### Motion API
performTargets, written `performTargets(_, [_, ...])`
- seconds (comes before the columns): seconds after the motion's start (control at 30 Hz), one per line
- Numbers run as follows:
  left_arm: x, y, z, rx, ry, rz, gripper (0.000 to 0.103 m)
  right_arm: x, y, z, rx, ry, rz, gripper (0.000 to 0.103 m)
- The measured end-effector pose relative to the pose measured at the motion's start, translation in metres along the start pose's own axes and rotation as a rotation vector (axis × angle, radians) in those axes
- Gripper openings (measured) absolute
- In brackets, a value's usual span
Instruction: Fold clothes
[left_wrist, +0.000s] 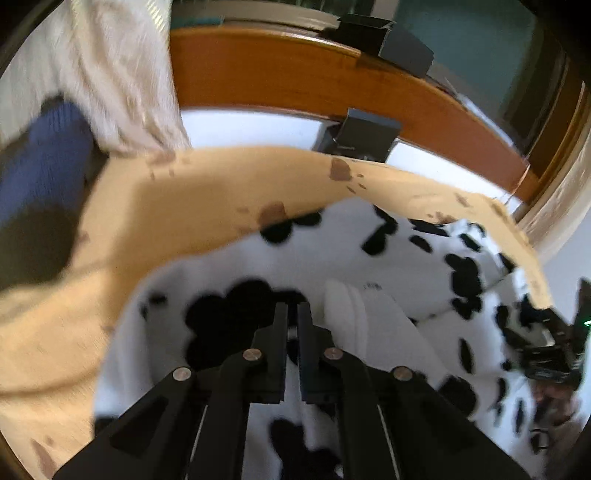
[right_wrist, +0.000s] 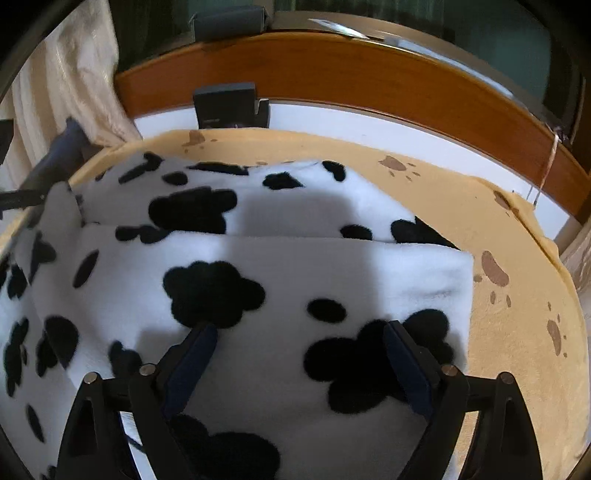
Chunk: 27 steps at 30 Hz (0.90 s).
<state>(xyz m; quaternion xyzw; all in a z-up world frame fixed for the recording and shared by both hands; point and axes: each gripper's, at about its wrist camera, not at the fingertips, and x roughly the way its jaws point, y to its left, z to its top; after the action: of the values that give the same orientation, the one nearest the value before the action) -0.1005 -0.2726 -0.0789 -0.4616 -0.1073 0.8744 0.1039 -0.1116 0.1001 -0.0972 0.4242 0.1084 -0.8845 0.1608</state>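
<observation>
A white fleece garment with black cow patches (left_wrist: 369, 236) lies on a beige paw-print blanket (left_wrist: 184, 206). My left gripper (left_wrist: 292, 308) has its jaws almost together over a black patch, pinching a fold of the fleece, whose near edge is raised. A plain white band of the garment (left_wrist: 347, 314) sits just right of the fingers. In the right wrist view the garment (right_wrist: 295, 266) lies folded in two flat layers. My right gripper (right_wrist: 299, 326) stands wide open, its fingertips resting on the top layer near the front edge. It also shows in the left wrist view as the right gripper (left_wrist: 554, 354) at the far right.
A wooden headboard (right_wrist: 369, 74) runs along the back, with a black box (right_wrist: 225, 105) in front of it. A cream curtain (left_wrist: 110, 74) hangs at the back left above a blue object (left_wrist: 44, 166). The bare beige blanket (right_wrist: 517, 332) extends right of the garment.
</observation>
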Motion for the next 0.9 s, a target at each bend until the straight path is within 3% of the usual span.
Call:
performTargets(0.07, [-0.005,0.005,-0.004,-0.055,0.006,-0.081,0.037,0.0,-0.002,0.002,0.001,0.005,0.011,0.094])
performTargets(0.1, [-0.008,0.006,-0.005,-0.088,0.003,-0.12,0.067,0.0,-0.004,0.005,0.001,0.005,0.016,0.094])
performTargets(0.13, [-0.01,0.008,-0.005,-0.126,-0.002,-0.162,0.086,-0.003,-0.008,0.01,0.009,-0.007,0.011,0.094])
performTargets(0.23, [-0.012,0.006,-0.005,-0.192,-0.002,-0.259,0.087,-0.012,-0.023,0.027,0.044,-0.056,-0.016,0.094])
performTargets(0.33, [-0.006,-0.006,-0.003,-0.163,0.035,-0.248,0.087,-0.008,-0.039,0.038,0.074,-0.054,-0.038,0.094])
performTargets(0.47, [0.005,-0.018,-0.008,-0.141,0.076,-0.24,0.087,0.013,-0.049,0.034,0.082,0.012,-0.052,0.094])
performTargets(0.67, [0.006,-0.034,-0.01,-0.057,0.057,-0.244,0.087,0.021,-0.049,0.023,0.084,0.016,-0.053,0.094])
performTargets(0.73, [0.012,-0.037,-0.013,-0.029,0.063,-0.208,0.085,0.023,-0.049,0.023,0.081,0.015,-0.06,0.094])
performTargets(0.77, [0.016,-0.038,-0.015,-0.016,0.067,-0.186,0.079,0.024,-0.049,0.022,0.082,0.012,-0.062,0.094])
performTargets(0.83, [0.023,-0.038,-0.016,-0.023,0.09,-0.149,0.015,0.023,-0.049,0.022,0.084,0.003,-0.065,0.094])
performTargets(0.9, [0.019,-0.034,-0.017,-0.057,0.086,-0.148,0.012,0.02,-0.05,0.021,0.095,-0.015,-0.092,0.094])
